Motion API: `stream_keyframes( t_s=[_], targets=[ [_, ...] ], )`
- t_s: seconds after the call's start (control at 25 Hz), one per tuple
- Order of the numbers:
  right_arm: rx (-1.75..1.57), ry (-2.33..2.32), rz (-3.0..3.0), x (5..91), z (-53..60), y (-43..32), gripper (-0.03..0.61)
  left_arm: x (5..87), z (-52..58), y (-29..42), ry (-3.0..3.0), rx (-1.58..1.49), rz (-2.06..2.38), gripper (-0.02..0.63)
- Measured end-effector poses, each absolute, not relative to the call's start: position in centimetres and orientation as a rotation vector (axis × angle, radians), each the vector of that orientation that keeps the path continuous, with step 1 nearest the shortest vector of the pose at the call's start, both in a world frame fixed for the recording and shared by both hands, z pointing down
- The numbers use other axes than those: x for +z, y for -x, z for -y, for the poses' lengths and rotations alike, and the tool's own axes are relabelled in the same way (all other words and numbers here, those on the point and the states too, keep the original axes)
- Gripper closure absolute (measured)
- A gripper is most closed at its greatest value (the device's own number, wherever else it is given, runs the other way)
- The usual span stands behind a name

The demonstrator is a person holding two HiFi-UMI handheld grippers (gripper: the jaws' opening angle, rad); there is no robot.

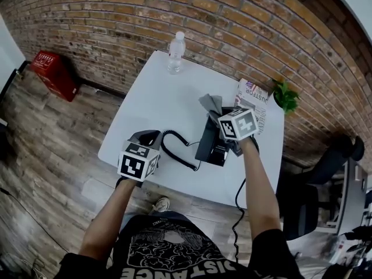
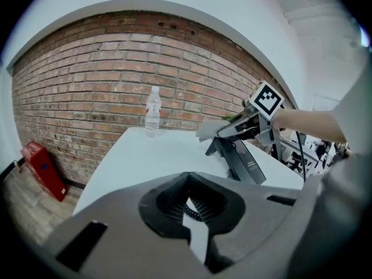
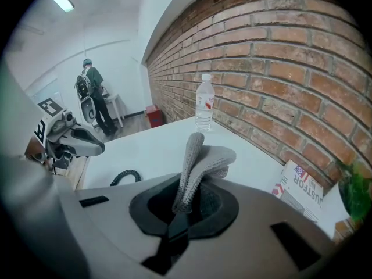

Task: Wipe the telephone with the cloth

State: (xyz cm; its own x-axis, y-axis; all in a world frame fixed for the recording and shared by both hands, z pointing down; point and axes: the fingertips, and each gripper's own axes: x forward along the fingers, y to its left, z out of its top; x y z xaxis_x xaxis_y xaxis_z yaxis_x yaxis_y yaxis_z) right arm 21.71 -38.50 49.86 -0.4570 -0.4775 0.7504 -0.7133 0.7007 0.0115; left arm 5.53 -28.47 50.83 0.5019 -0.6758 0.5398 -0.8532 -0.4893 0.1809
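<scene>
A black desk telephone (image 1: 210, 144) (image 2: 247, 163) stands on the white table (image 1: 157, 97). Its coiled cord (image 1: 174, 150) (image 3: 125, 176) loops out to the left. My right gripper (image 1: 220, 114) (image 3: 186, 205) hovers over the telephone's far end, shut on a folded grey cloth (image 1: 210, 103) (image 3: 200, 161) (image 2: 210, 129) that sticks up from its jaws. My left gripper (image 1: 148, 137) (image 2: 189, 205) hangs at the table's front left, apart from the telephone. Its jaws are almost together with nothing between them, and the cord shows through the slit. The handset is hidden from me.
A clear water bottle (image 1: 175, 52) (image 2: 152, 112) (image 3: 204, 102) stands at the table's far edge by the brick wall. A printed box (image 1: 253, 95) (image 3: 305, 185) and a green plant (image 1: 286, 96) sit at the far right. A red crate (image 1: 53, 71) is on the floor at left, a dark chair (image 1: 325, 179) at right.
</scene>
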Motion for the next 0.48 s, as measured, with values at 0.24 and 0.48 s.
stream_keyframes(
  t_s=[0.24, 0.48],
  targets=[
    [0.401, -0.92, 2.174, 49.4, 38.3, -20.2, 0.566, 50.1, 28.0, -4.2, -2.323, 0.564, 1.284, 0.607],
    [0.403, -1.021, 2.258, 46.1, 36.8, -19.0, 0.566, 48.0, 27.3, -3.3, -2.36, 0.547, 1.301, 0.607]
  ],
)
